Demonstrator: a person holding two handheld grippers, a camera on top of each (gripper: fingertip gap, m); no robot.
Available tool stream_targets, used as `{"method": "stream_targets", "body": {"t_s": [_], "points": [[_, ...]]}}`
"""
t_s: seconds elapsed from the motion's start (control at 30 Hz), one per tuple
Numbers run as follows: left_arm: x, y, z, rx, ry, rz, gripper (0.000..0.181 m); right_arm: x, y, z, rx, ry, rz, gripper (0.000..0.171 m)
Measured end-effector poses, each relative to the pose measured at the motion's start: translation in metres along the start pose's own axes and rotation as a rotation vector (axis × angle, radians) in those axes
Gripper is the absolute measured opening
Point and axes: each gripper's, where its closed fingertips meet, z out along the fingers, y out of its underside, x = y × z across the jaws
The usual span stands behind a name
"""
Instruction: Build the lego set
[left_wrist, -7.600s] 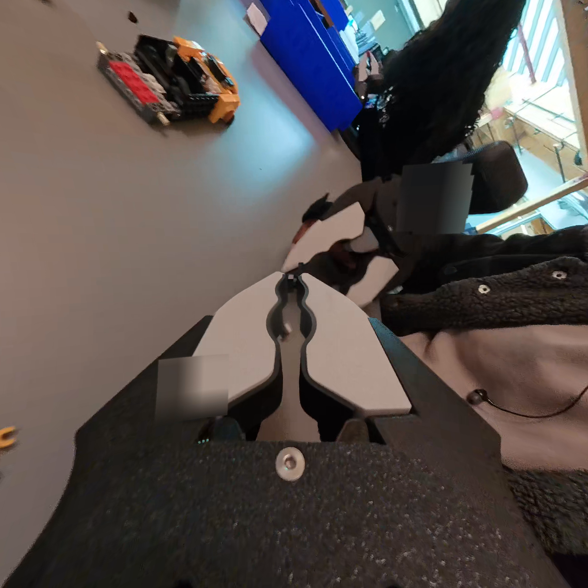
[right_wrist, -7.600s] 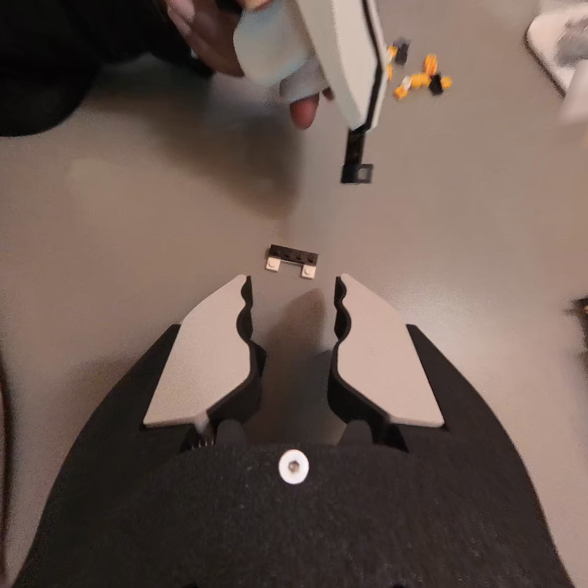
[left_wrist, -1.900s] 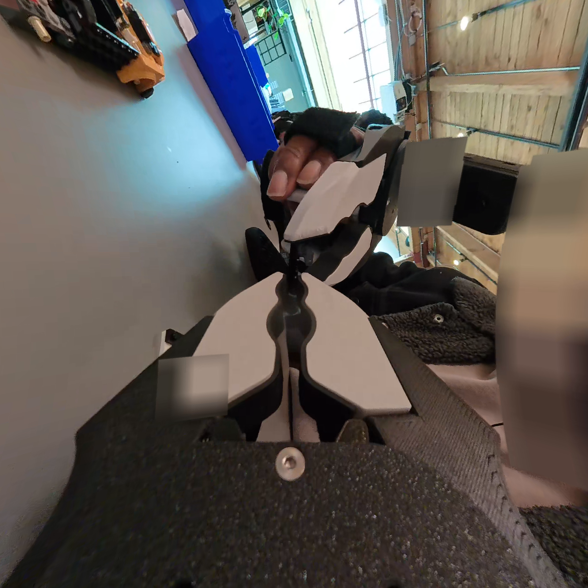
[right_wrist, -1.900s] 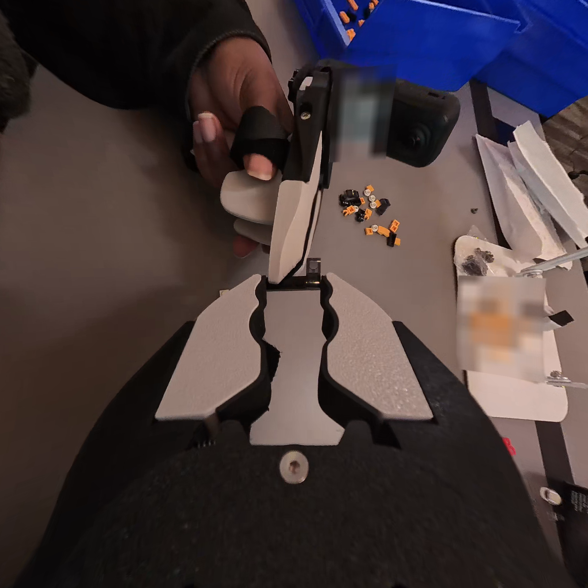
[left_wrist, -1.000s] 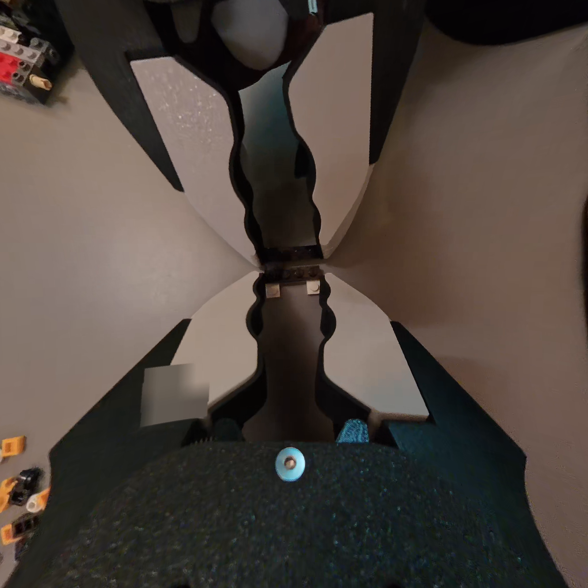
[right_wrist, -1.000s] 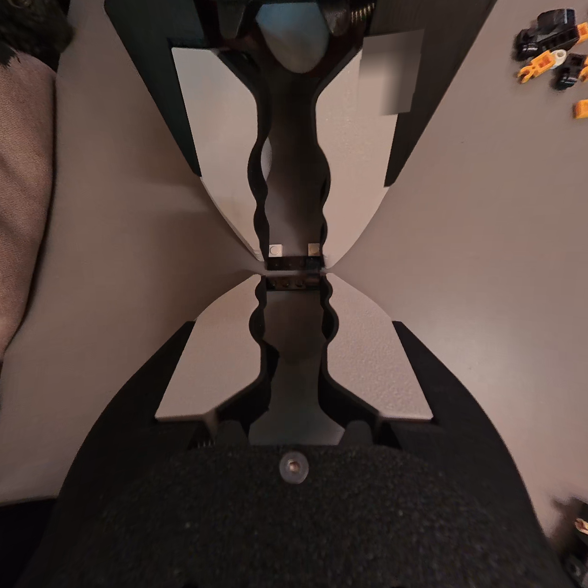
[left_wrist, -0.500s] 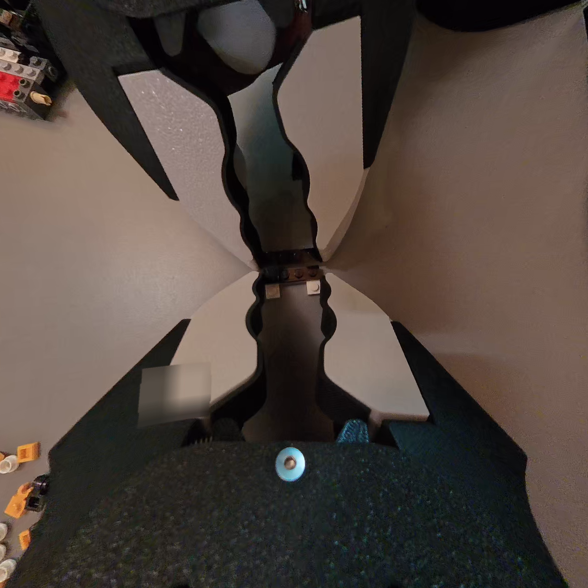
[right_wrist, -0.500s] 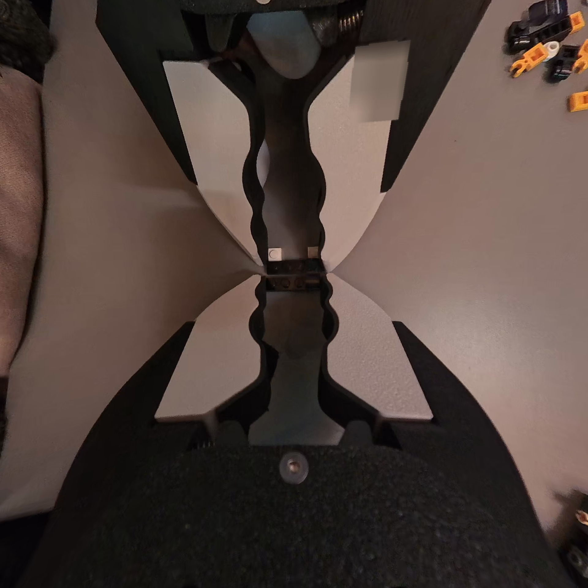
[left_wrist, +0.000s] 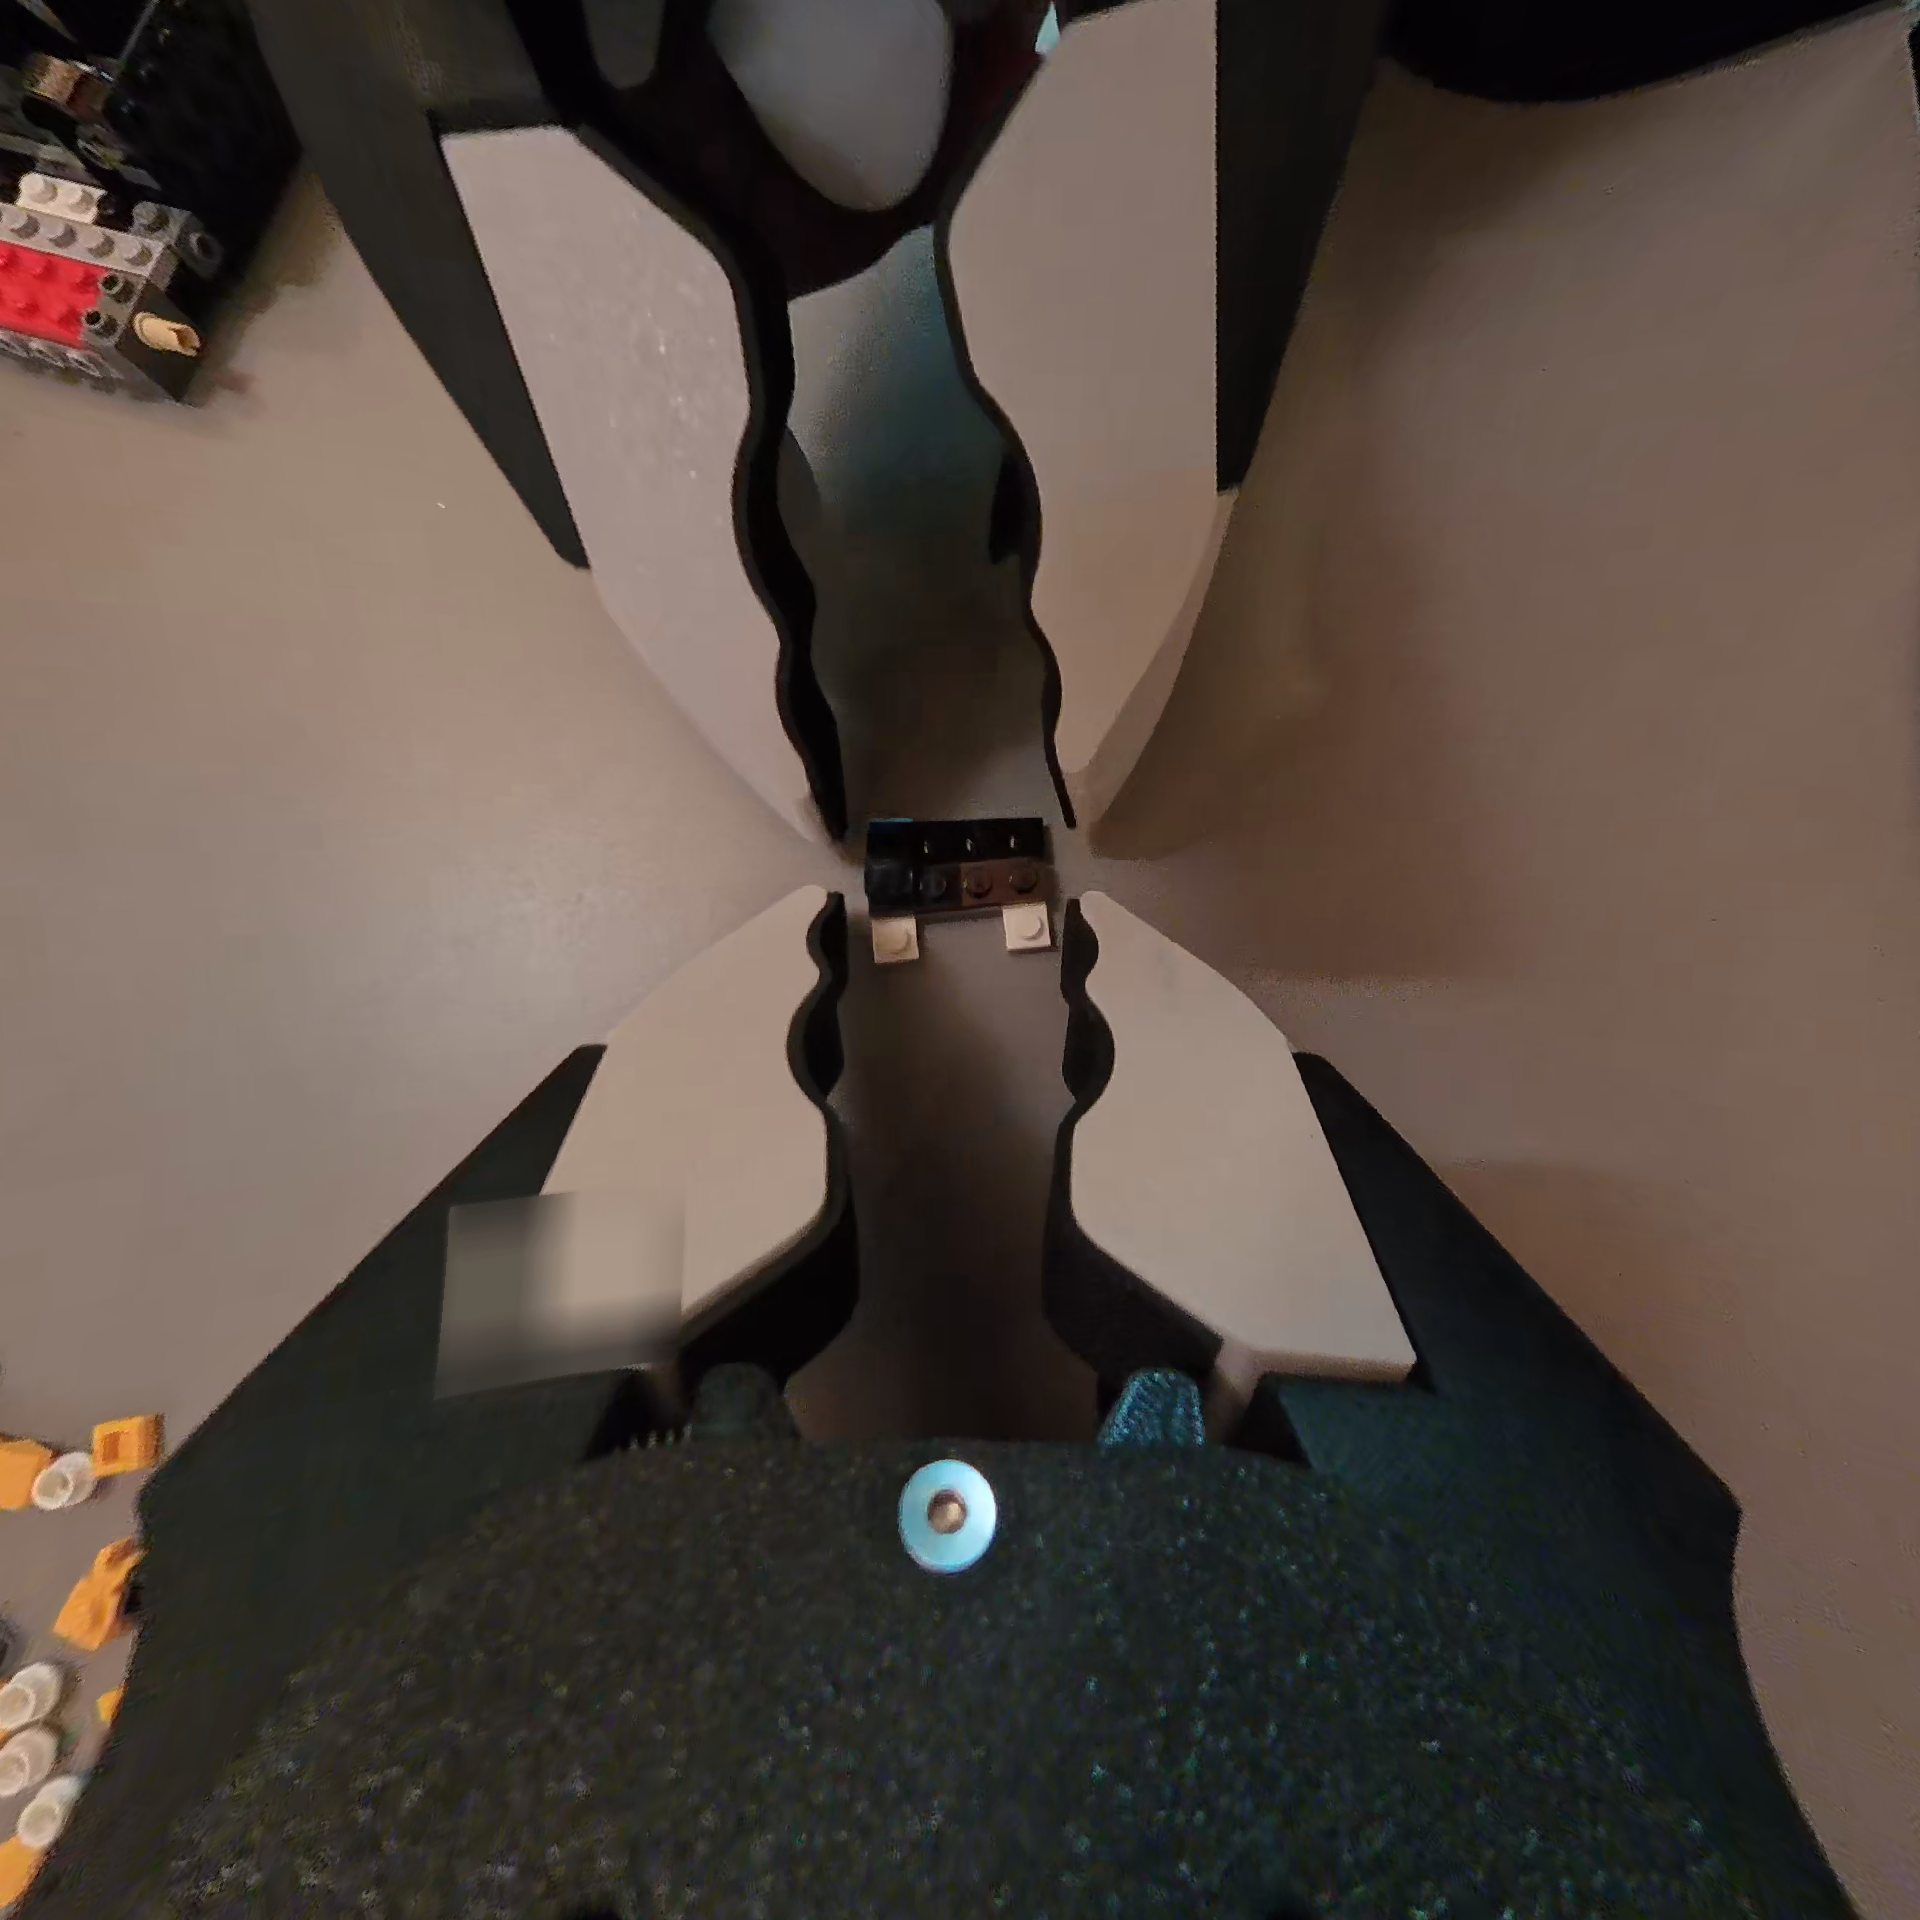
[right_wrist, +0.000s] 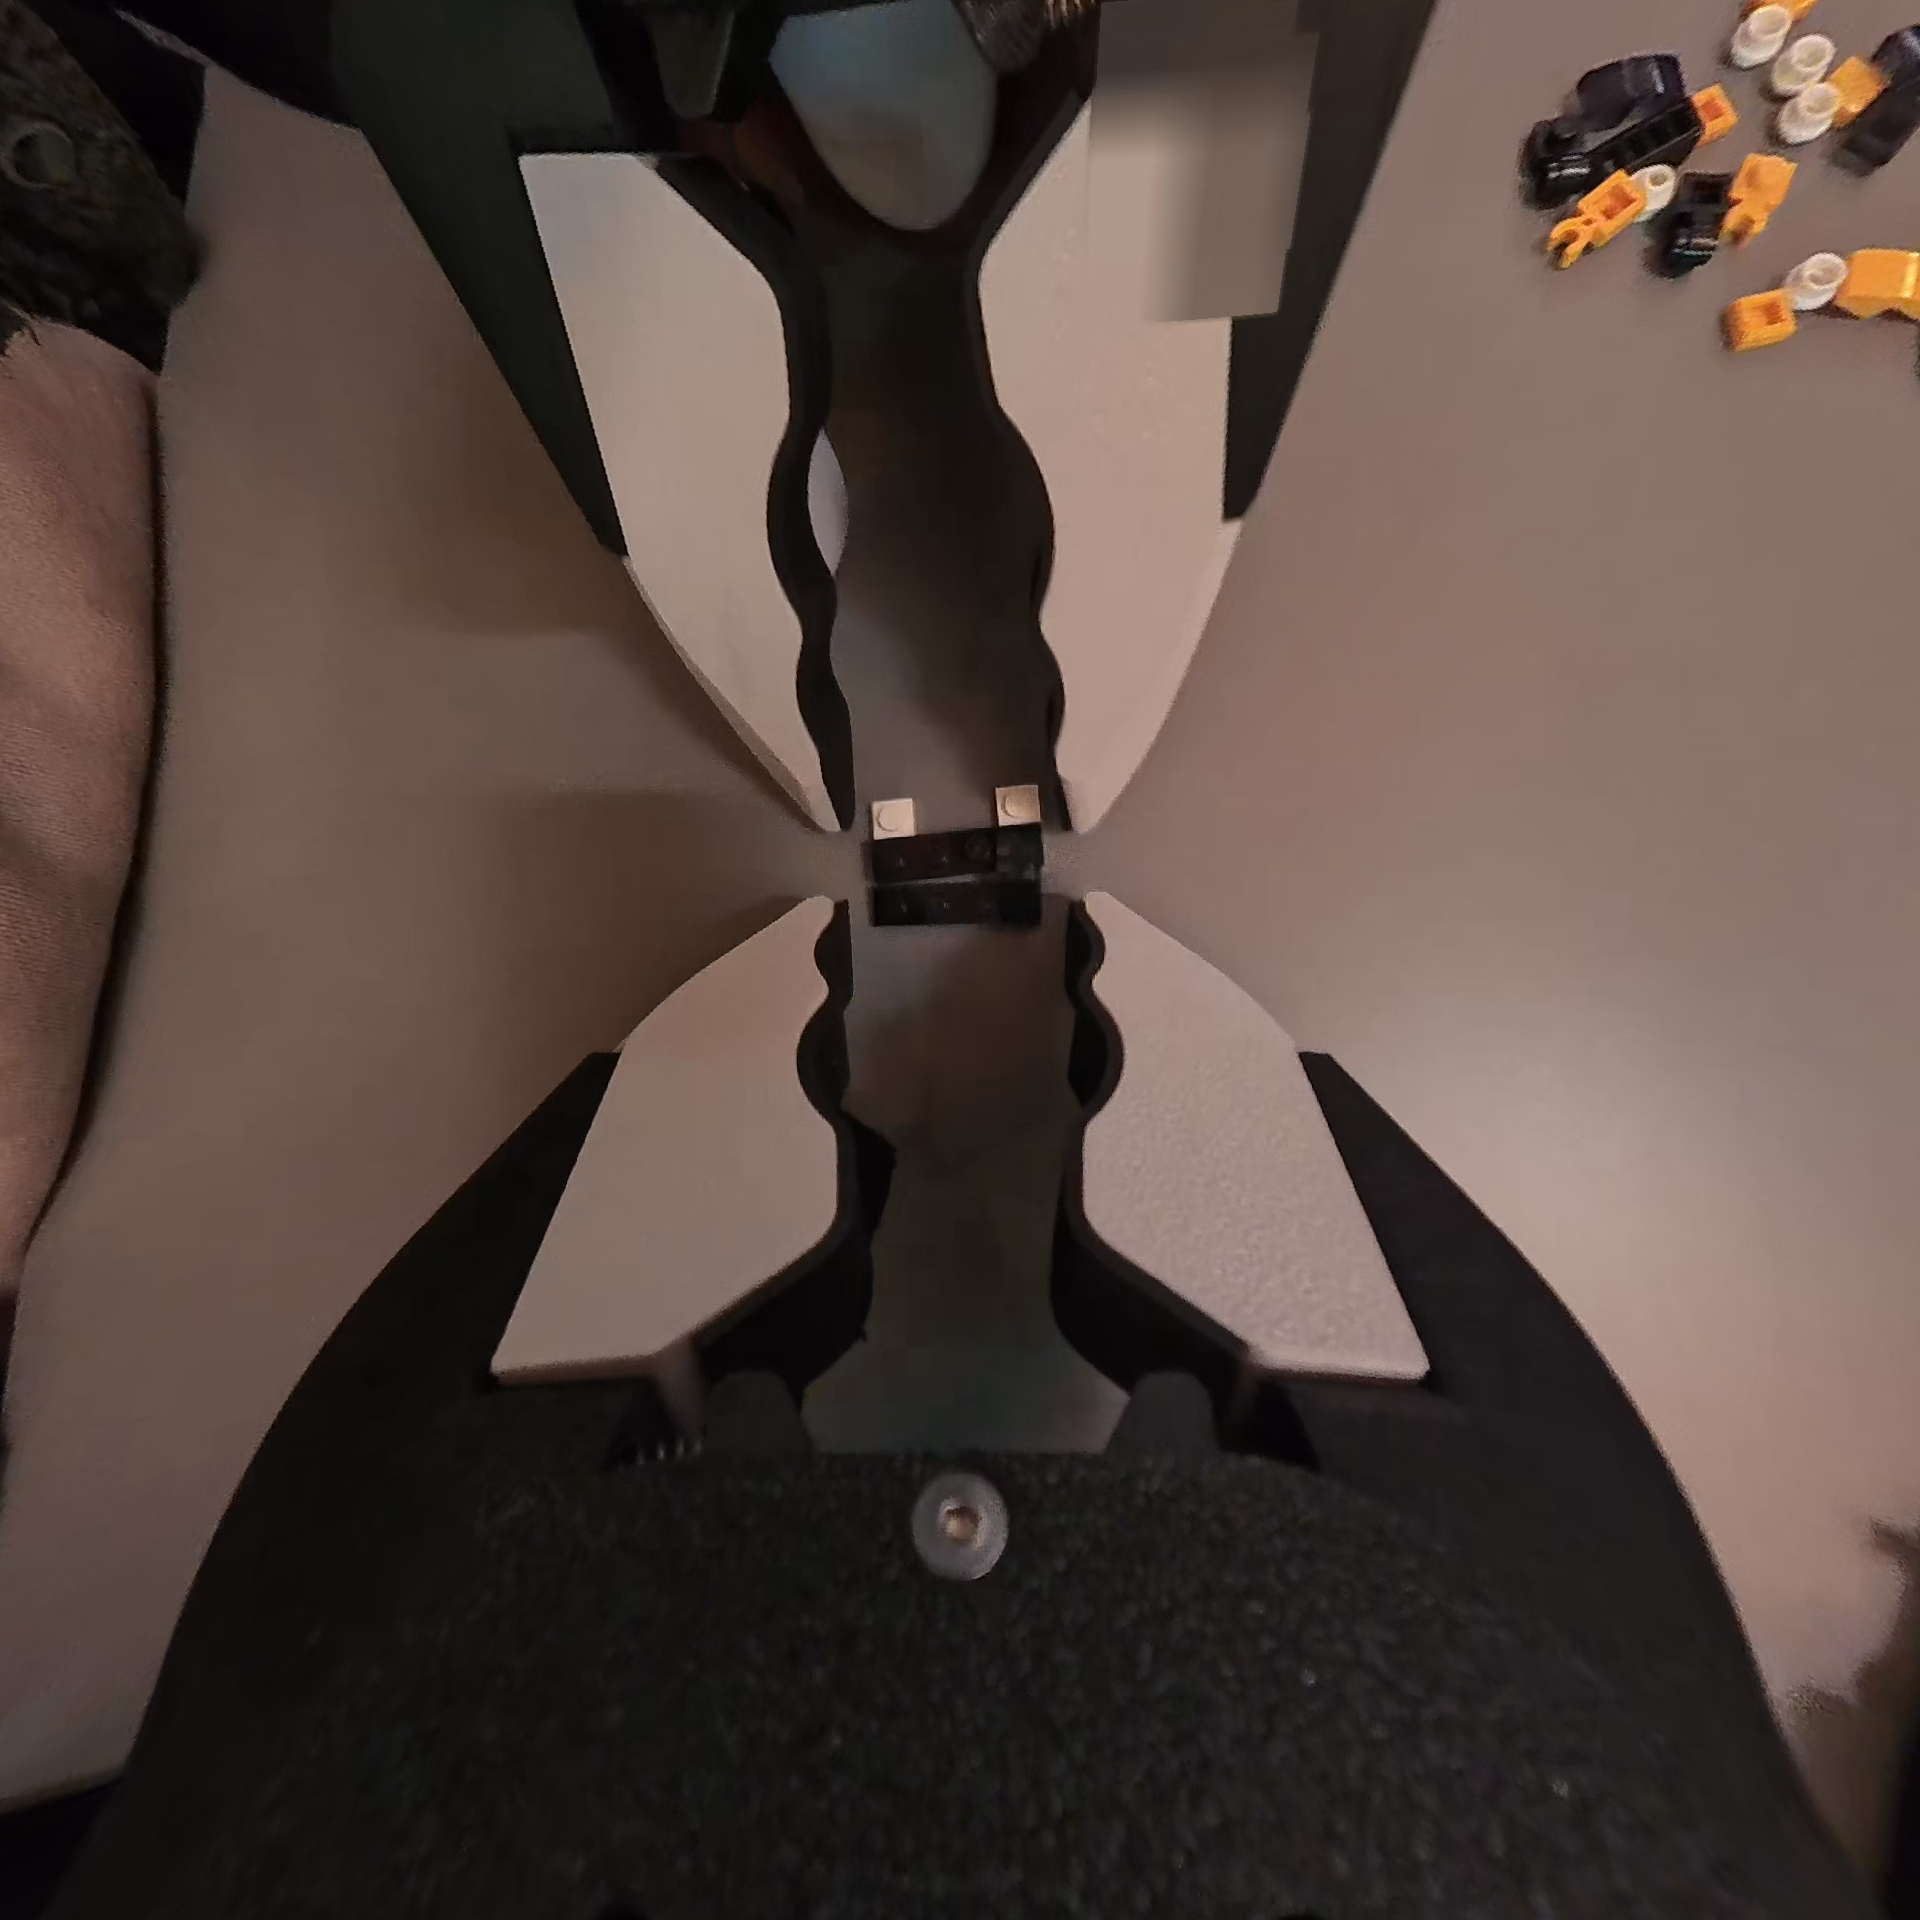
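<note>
Black studded lego plate assembly (left_wrist: 954, 871): on grey counter (left_wrist: 312, 779), two small white plates (left_wrist: 896, 943) on one edge
left gripper (left_wrist: 948, 906): fingers apart, tips flank assembly
right gripper (right_wrist: 956, 912): fingers apart, opposite side
loose orange/black/white pieces (right_wrist: 1714, 156): well apart

Dim warm light, soft shadows, fisheye-warped edges

Left gripper (left_wrist: 951, 899): textured black body, one silver screw at its centre, two pale grey fingers (left_wrist: 717, 1132) with wavy black inner edges. Right gripper (right_wrist: 956, 902): identical textured black body, central screw, pale grey fingers (right_wrist: 1236, 1174), small coil spring at the finger base.
</note>
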Motion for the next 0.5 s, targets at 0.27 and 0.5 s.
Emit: {"method": "stream_targets", "body": {"t_s": [0.27, 0.5], "points": [[0.0042, 0.0049, -0.0009, -0.059, 0.001, -0.007, 0.035, -0.0002, 0.0039, 0.0012, -0.015, 0.009, -0.007, 0.031], [0.0026, 0.0032, 0.0012, -0.044, -0.002, -0.004, 0.032, -0.0002, 0.0029, 0.0037, -0.012, 0.006, -0.006, 0.029]]}}
